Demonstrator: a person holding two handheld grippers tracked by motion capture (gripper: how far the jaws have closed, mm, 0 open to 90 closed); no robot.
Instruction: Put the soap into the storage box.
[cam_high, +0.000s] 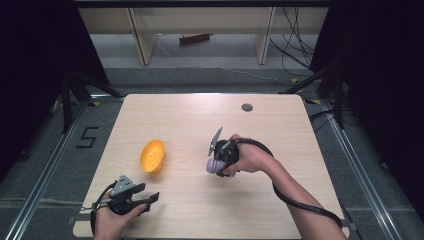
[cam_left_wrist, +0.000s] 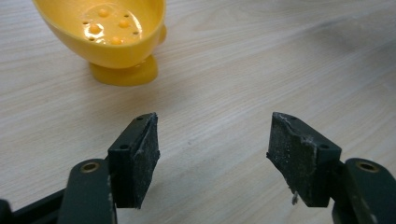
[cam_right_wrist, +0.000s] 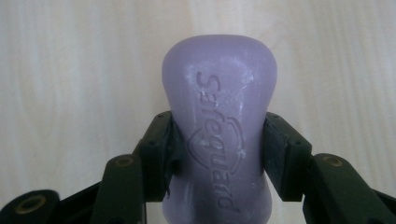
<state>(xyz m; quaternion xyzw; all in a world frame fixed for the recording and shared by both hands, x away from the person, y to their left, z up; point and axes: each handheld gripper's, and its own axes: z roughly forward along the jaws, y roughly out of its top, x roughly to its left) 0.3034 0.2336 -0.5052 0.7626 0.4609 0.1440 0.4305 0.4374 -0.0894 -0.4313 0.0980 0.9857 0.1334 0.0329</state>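
Bare tabletop (cam_high: 190, 115) all around; sole obstacle the yellow soap dish (cam_high: 152, 156), left of centre.

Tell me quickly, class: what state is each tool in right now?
Left tool: open, holding nothing.
Right tool: closed on the purple soap bar.

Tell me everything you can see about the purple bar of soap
The soap bar is pale purple, smooth and matte, with rounded ends and a pinched waist. One broad face carries the embossed word Safeguard over a shield emblem, dusted with whitish scuffs. The right gripper is shut on it, its black pads pressing both sides of the waist, one rounded end jutting past them. It sits right of centre over the wooden table, right of the yellow dish.
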